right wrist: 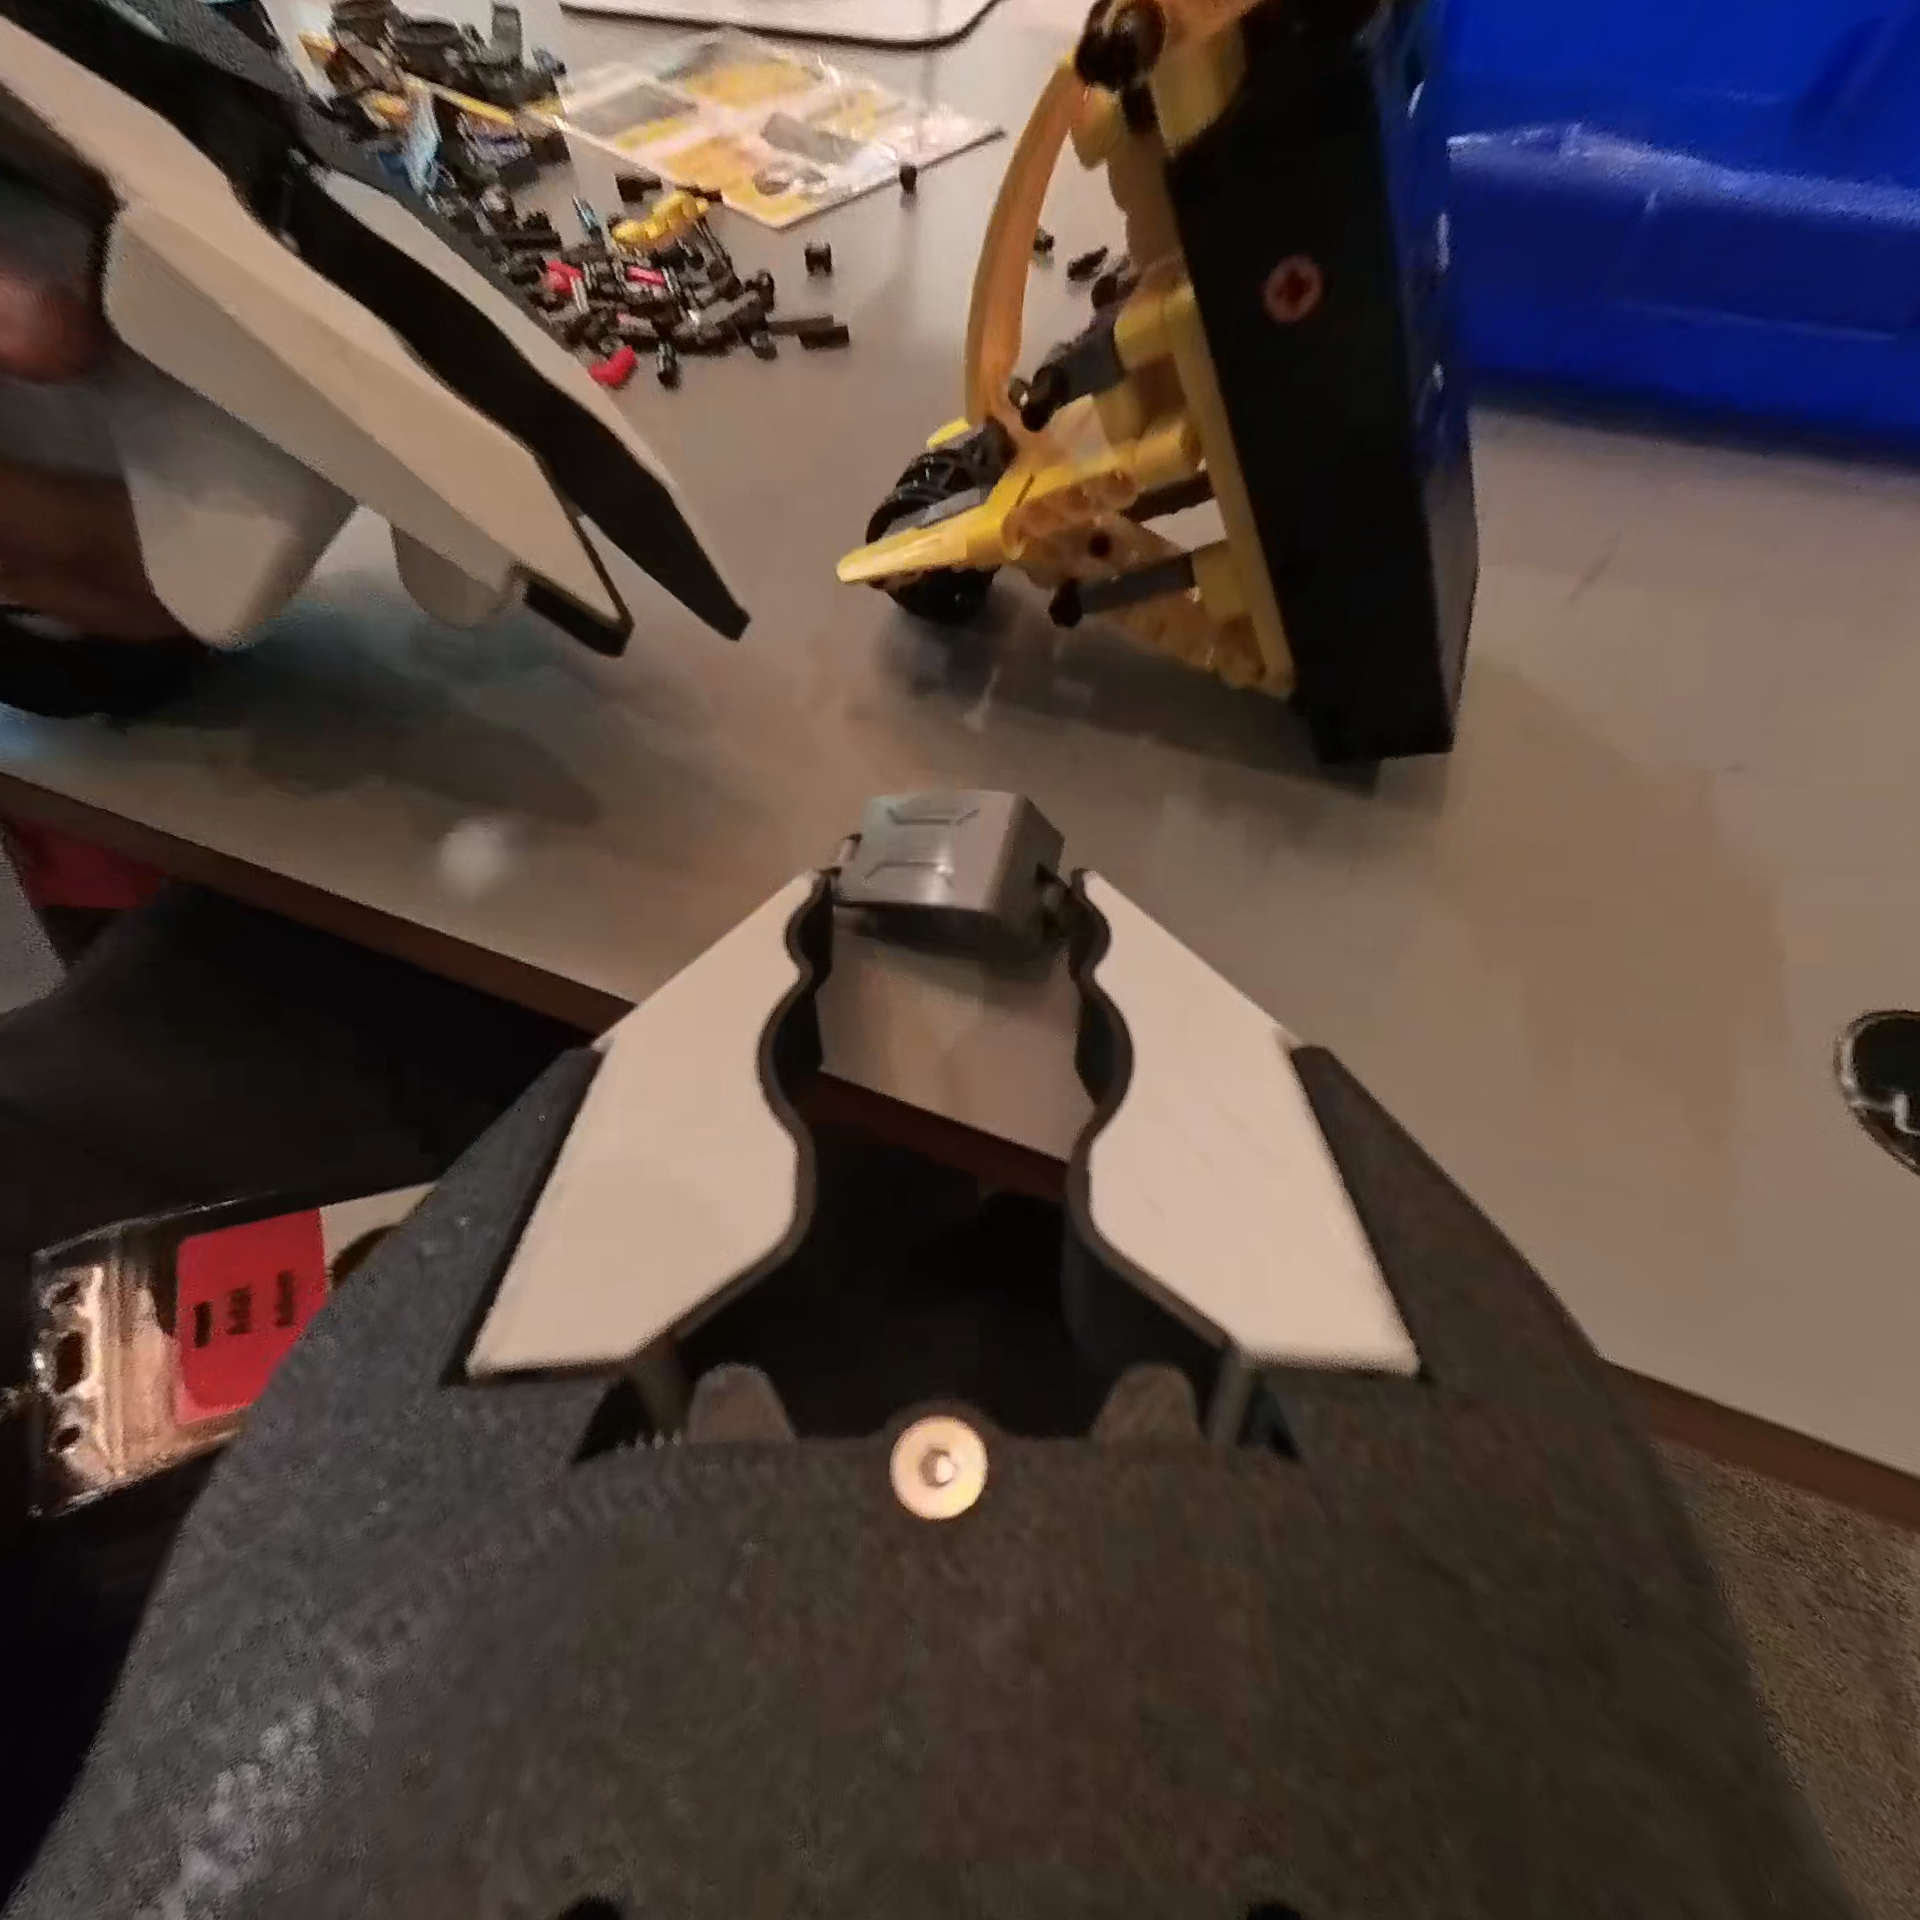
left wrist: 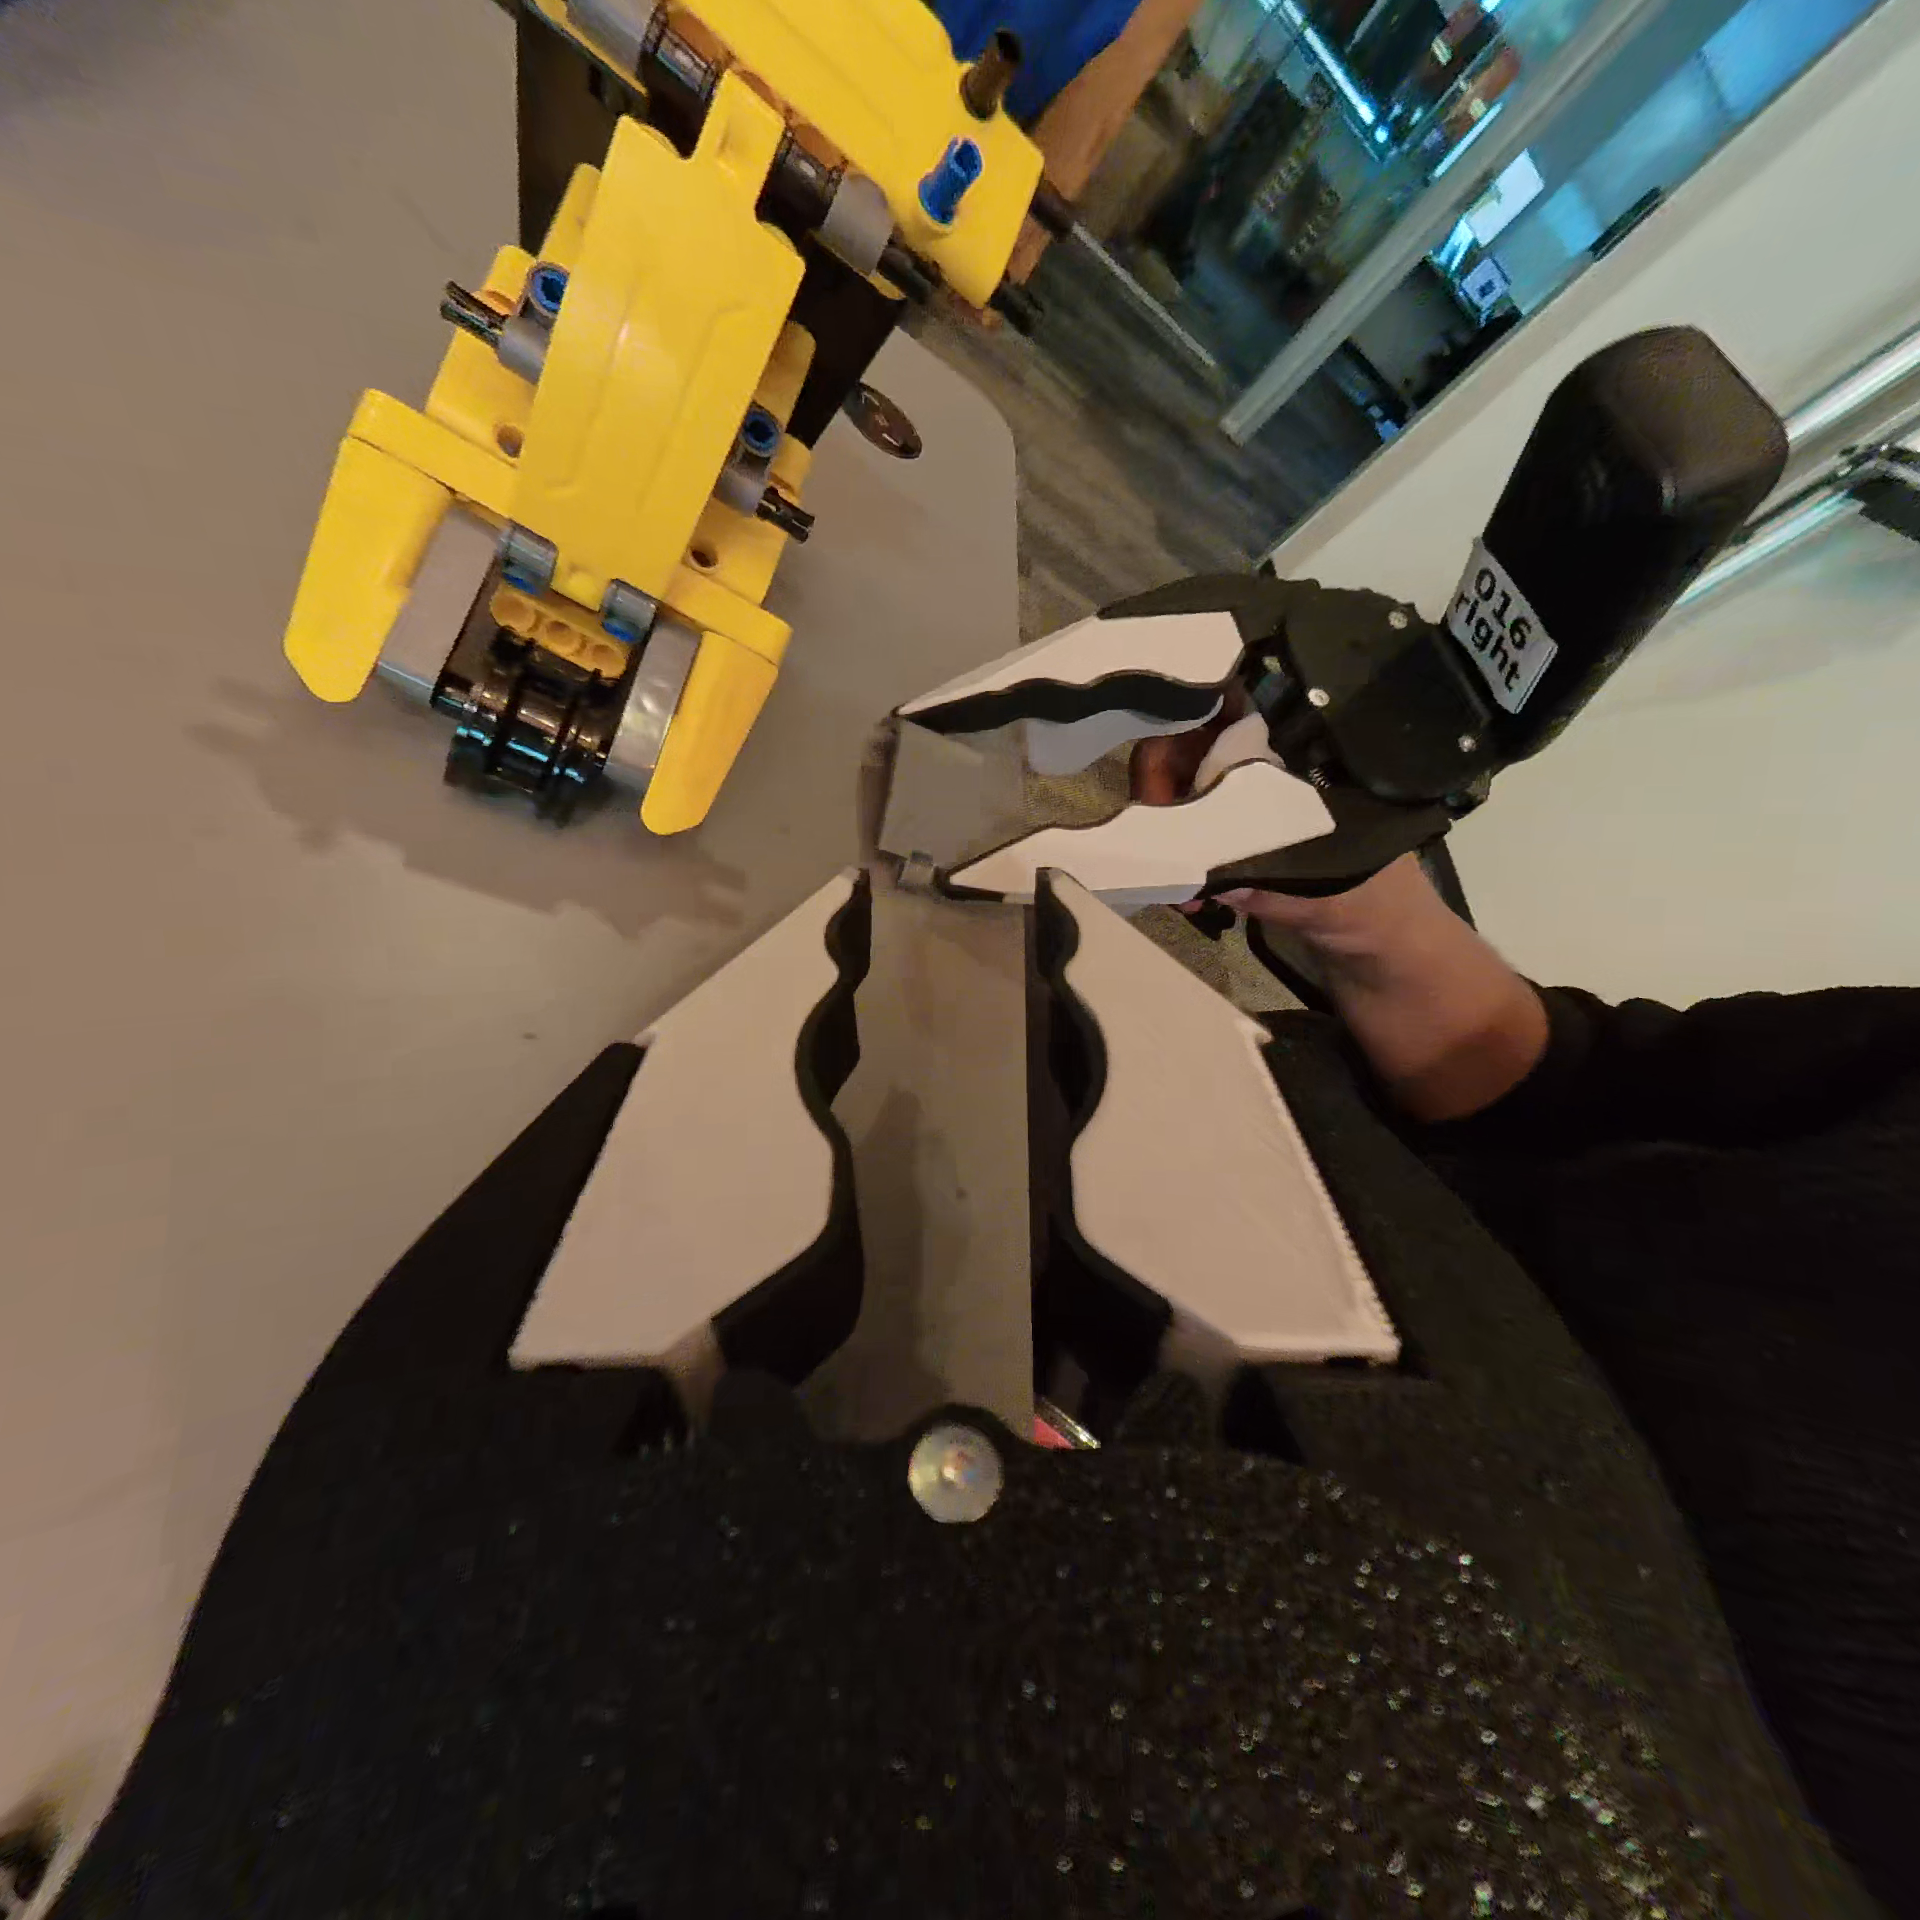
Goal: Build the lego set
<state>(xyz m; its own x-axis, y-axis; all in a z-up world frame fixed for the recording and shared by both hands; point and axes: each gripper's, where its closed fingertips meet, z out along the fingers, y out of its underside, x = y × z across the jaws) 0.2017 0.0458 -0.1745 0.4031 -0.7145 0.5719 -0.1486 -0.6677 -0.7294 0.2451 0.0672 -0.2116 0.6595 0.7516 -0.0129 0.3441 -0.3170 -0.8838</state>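
Observation:
My right gripper (right wrist: pixel 951 894) is shut on a small grey plastic panel piece (right wrist: pixel 940 868) and holds it above the near edge of the grey table (right wrist: pixel 1558 935). In the left wrist view the right gripper (left wrist: pixel 925 795) comes in from the right with the grey piece (left wrist: pixel 940 784) between its fingertips. My left gripper (left wrist: pixel 956 883) is open and empty, its tips just below that piece. In the right wrist view the left gripper (right wrist: pixel 675 623) hovers over the table at the left. A yellow brick-built model (left wrist: pixel 582 468) with a black wheel stands on the table beyond both grippers (right wrist: pixel 1122 468).
The model leans on an upright black board (right wrist: pixel 1340 416). A blue bin (right wrist: pixel 1683 208) stands behind it. A pile of small loose parts (right wrist: pixel 644 281) and a printed sheet (right wrist: pixel 769 125) lie at the back left. A black round disc (right wrist: pixel 1886 1081) sits on the table's right. My hands' fingertips stand some 7 centimeters from each other.

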